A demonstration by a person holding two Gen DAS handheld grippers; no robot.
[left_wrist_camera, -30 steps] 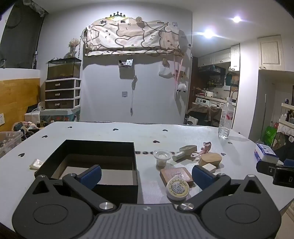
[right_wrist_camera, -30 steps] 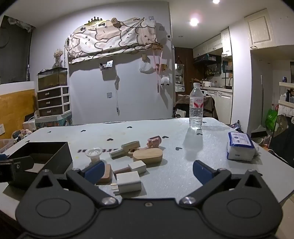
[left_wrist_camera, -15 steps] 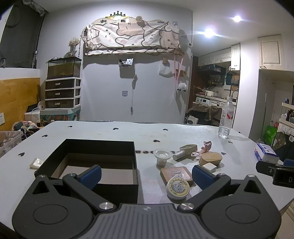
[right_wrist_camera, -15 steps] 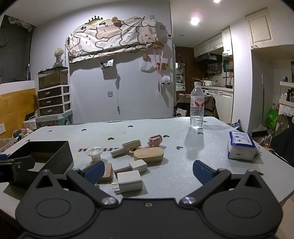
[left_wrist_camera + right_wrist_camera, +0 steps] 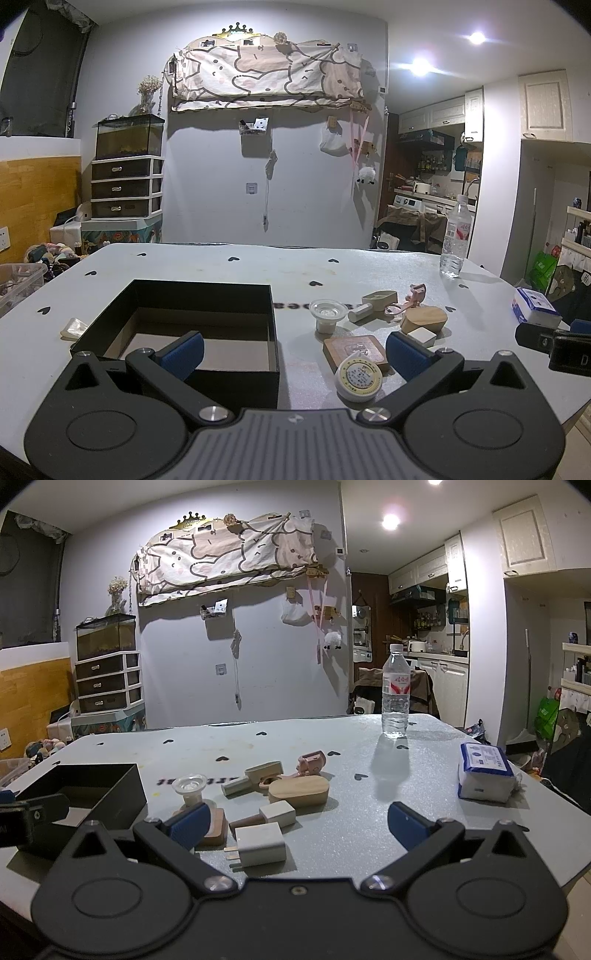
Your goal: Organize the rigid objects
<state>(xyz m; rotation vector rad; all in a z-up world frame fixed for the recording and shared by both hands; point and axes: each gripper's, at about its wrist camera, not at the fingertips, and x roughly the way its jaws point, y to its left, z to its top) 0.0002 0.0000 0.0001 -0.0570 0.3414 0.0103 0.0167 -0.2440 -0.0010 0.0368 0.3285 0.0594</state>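
An open black box sits on the table at the left; it also shows in the right wrist view. Right of it lie small objects: a clear cup, a wooden square block, a round tape measure, an oval wooden piece, a white charger plug, a white-headed stamp, a scoop and a pink figure. My left gripper is open and empty near the box's right front corner. My right gripper is open and empty above the plug.
A water bottle stands at the far right of the table. A blue and white tissue pack lies at the right edge. A small shell-like piece lies left of the box. The table's front edge is just below both grippers.
The right gripper has drifted slightly, so the objects sit a little higher and to the right in its view. The left gripper has not moved.
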